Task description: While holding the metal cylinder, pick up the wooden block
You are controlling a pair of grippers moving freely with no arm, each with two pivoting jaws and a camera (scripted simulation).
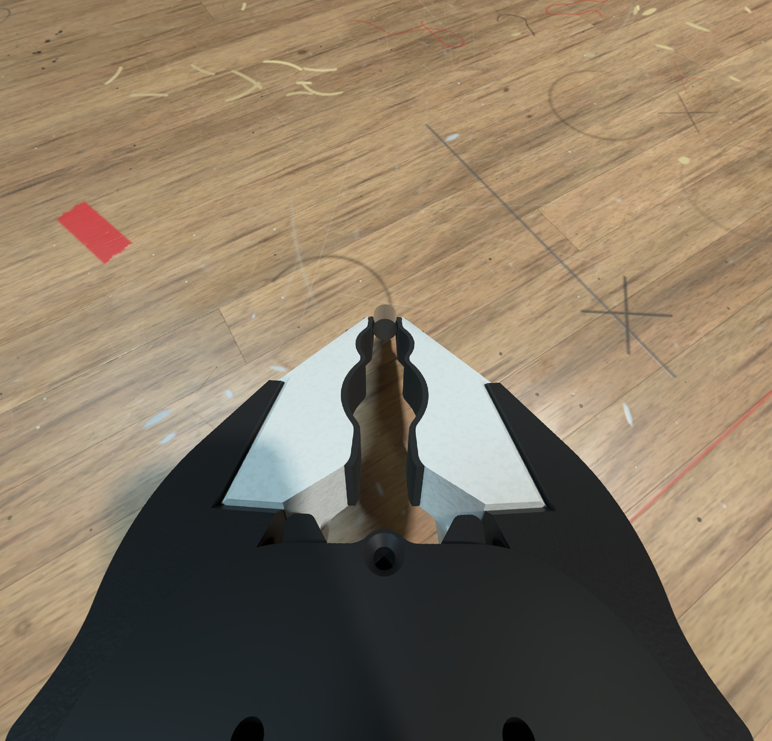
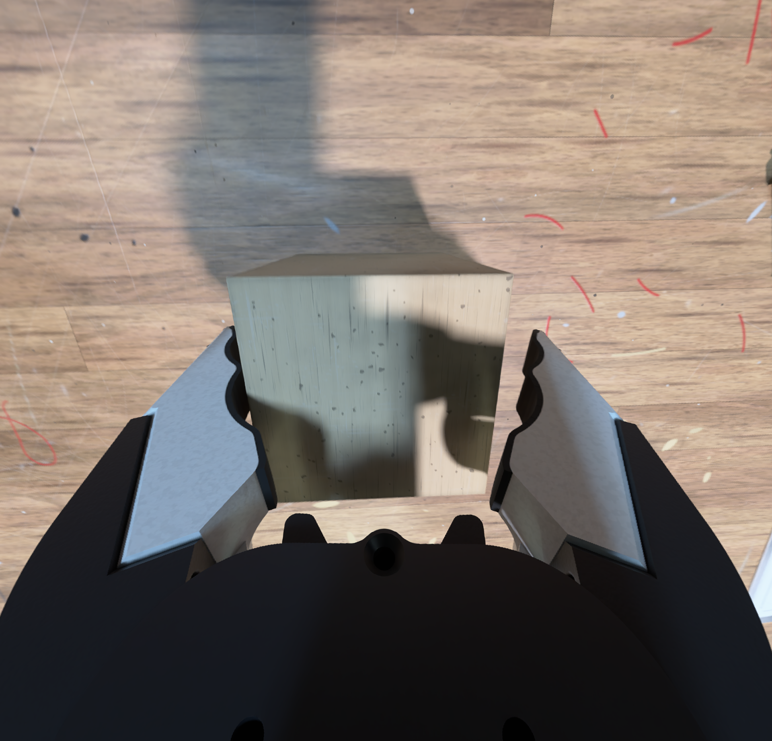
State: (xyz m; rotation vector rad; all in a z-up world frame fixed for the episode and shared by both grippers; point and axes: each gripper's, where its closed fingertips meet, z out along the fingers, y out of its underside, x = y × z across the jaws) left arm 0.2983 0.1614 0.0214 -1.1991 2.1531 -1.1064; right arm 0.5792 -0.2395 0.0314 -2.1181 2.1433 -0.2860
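In the left wrist view my left gripper (image 1: 384, 324) is shut on a small metal cylinder (image 1: 384, 327), pinched at the very fingertips and held above the wooden surface. In the right wrist view the pale wooden block (image 2: 372, 382) stands on the surface between the fingers of my right gripper (image 2: 384, 336). The right jaws are open and straddle the block. The left finger (image 2: 234, 370) lies close against the block's side; the right finger (image 2: 530, 370) stands a small gap away. The gripper's shadow falls across the block's near face.
The wooden plank surface (image 1: 376, 178) carries pencil marks, red threads, shavings and a strip of red tape (image 1: 94, 232). A dark shadow (image 2: 259, 136) stretches beyond the block. A small dark object (image 2: 768, 173) shows at the right edge.
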